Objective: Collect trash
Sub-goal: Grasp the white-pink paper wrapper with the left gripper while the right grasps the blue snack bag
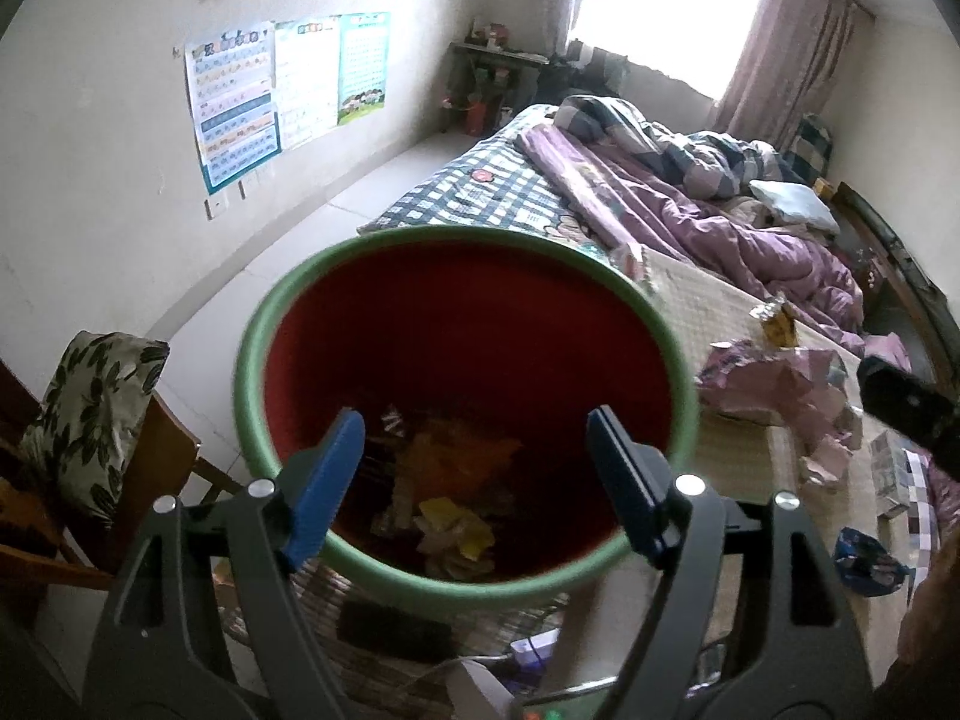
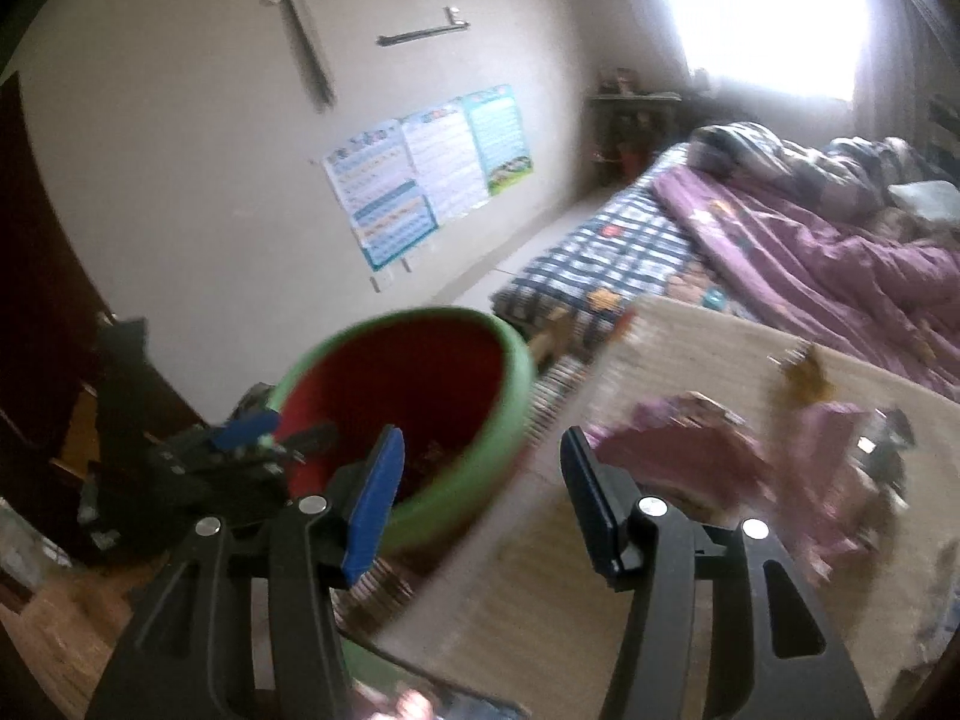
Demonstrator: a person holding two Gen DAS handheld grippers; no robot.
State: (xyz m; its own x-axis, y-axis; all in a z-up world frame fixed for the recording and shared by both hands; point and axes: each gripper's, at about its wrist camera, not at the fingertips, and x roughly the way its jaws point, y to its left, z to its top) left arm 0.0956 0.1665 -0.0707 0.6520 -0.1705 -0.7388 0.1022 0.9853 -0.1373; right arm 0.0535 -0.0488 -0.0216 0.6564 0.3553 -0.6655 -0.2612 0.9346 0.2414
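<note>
The left gripper [image 1: 474, 480] hangs over the mouth of a round bin [image 1: 288, 312], its two blue-padded fingers spread wide with nothing between them. The bin has a green rim and a dark red inside. At its bottom lie crumpled scraps [image 1: 450, 531], yellow and orange among them. The bin sits at the near edge of a woven straw mat [image 1: 714, 312] laid over a bed.

The right gripper [image 2: 480, 498] is held just to the right of the bin, above the mat. Its jaws are parted and empty, with only bare mat between the blue pads. In the right wrist view, which is blurred, the left gripper shows as a dark shape at the bin's left rim.

More trash lies on the mat to the right of the bin: a heap of crumpled pink wrapping [image 1: 780, 384], a small yellow packet [image 1: 777, 324] beyond it, and a blue wrapper [image 1: 864, 558] nearer the camera.

Farther along the bed are a checked sheet [image 1: 480, 192] and a rumpled purple quilt [image 1: 720, 222]. Three charts [image 1: 282, 84] are pinned to the pale wall on the left. A bright window [image 1: 672, 6] with a pink curtain [image 1: 798, 42] fills the far end of the room. A chair with a leaf-patterned cushion [image 1: 90, 414] stands at the lower left.
</note>
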